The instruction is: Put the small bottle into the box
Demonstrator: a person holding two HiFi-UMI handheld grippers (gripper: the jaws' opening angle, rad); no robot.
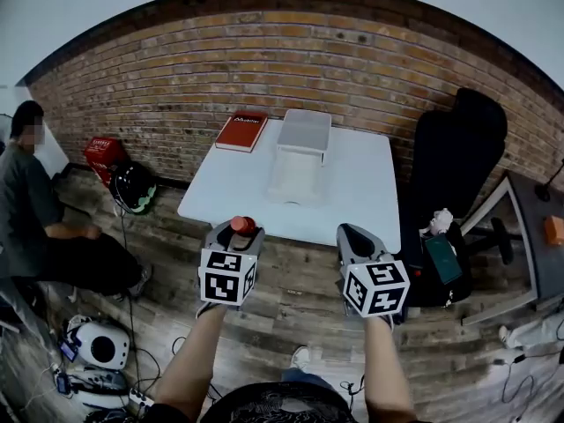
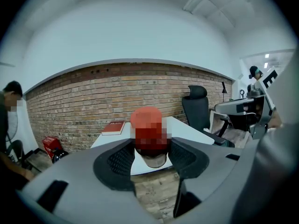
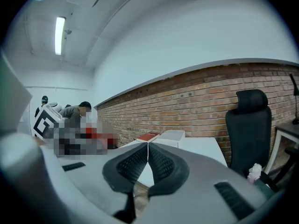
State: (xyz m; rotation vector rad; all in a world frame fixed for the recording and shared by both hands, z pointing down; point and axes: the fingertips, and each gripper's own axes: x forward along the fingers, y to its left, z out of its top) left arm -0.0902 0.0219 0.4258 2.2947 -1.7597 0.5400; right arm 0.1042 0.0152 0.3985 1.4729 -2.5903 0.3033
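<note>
We hold the small bottle (image 2: 154,159) in the left gripper (image 1: 238,232): in the left gripper view its two dark pads press on the bottle from both sides, and the red cap (image 2: 145,117) stands up above them, so the bottle is upright. A mosaic patch covers the middle of the bottle in that view. The right gripper (image 3: 148,158) holds nothing; its two jaws are pressed together, pad against pad, with no gap between them. In the head view the two grippers are side by side at about the same height, the right one well apart from the left one. They sit above the wooden floor (image 1: 291,298), near the front edge of the white table (image 1: 366,196). The white box (image 1: 303,136) stands on the table, ahead of both grippers, a little to the right of the left gripper and a little to the left of the right one. It is well apart from the bottle. We cannot tell from these views how its top stands. Just to the left of the box, also ahead of the left gripper, lies a red book (image 1: 241,131). To the right of the right gripper, beside the table, stands a black chair (image 1: 458,161). Far to the left of the left gripper a person (image 1: 40,214) sits low by the brick wall (image 1: 176,77).
</note>
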